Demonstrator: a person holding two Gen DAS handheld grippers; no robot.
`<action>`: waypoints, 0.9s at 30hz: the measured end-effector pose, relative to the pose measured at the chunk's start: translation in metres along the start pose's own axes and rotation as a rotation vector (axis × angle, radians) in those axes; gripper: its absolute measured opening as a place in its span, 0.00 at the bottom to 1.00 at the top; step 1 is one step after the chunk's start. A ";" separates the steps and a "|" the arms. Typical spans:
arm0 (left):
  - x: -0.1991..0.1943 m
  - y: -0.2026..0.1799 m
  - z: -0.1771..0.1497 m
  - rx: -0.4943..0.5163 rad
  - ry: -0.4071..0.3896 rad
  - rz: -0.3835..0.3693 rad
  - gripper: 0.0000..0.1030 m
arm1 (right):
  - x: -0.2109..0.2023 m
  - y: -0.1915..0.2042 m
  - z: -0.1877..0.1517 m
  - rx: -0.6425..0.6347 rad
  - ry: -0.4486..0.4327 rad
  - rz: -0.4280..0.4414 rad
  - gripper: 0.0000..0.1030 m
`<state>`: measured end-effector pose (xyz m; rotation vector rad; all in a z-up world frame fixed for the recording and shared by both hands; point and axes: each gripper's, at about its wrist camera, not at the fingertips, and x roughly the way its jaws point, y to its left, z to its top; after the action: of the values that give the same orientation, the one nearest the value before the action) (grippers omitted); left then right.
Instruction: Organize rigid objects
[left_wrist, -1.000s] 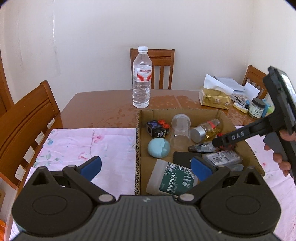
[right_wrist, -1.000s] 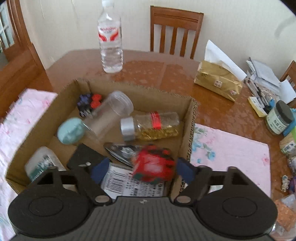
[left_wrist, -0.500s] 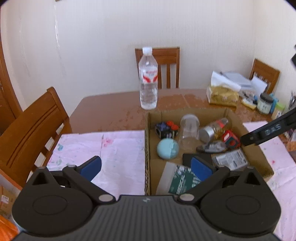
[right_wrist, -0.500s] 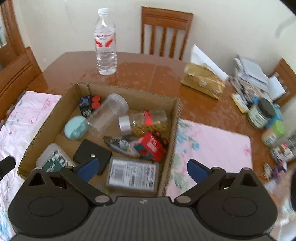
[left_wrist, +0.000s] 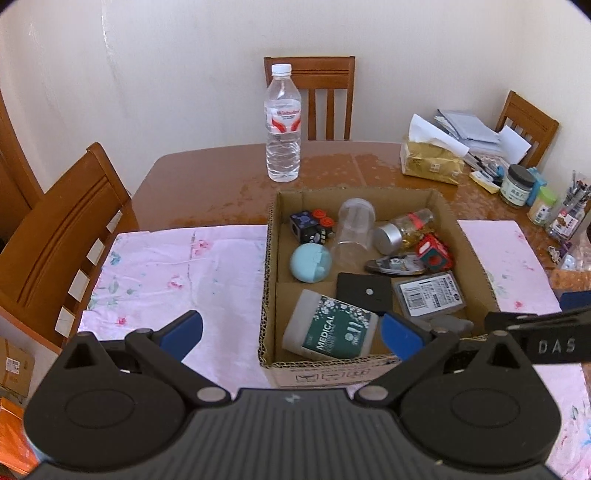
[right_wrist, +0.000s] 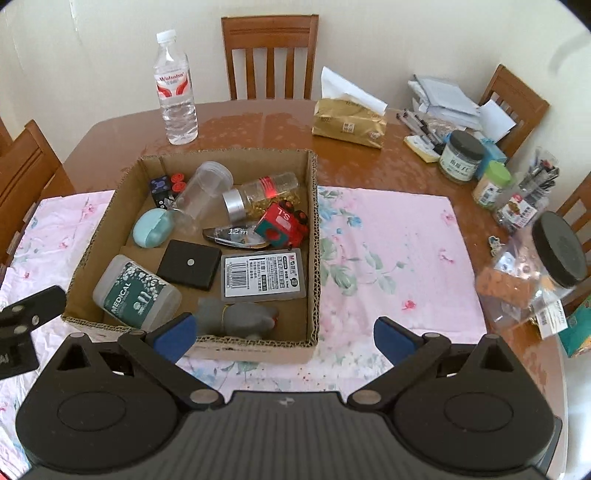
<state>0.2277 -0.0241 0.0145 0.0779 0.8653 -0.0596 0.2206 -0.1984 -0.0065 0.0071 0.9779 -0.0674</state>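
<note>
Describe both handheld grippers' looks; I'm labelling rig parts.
Left gripper and right gripper match: black ribbed bodies, two round discs, angled black finger arms with silver pivot bolts, blue pads. The right's finger, seen from the left camera, bears white "DAS" lettering.

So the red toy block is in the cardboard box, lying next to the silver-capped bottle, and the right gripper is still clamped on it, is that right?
Not quite. The red toy block is in the cardboard box beside the silver-capped bottle, but the right gripper has just opened and holds nothing; its jaws stand wide apart, back from the block. The right wrist view shows it.
</note>
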 end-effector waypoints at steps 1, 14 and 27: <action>-0.002 -0.001 0.001 0.004 0.004 0.000 0.99 | -0.003 0.001 -0.001 -0.005 -0.006 -0.007 1.00; -0.006 -0.008 0.005 0.023 0.027 -0.001 0.99 | -0.017 0.008 0.001 -0.011 -0.038 -0.016 1.00; -0.004 -0.005 0.008 0.018 0.031 0.015 0.99 | -0.014 0.011 0.003 -0.011 -0.037 -0.020 1.00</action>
<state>0.2308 -0.0294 0.0219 0.1019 0.8952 -0.0521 0.2159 -0.1868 0.0070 -0.0137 0.9416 -0.0806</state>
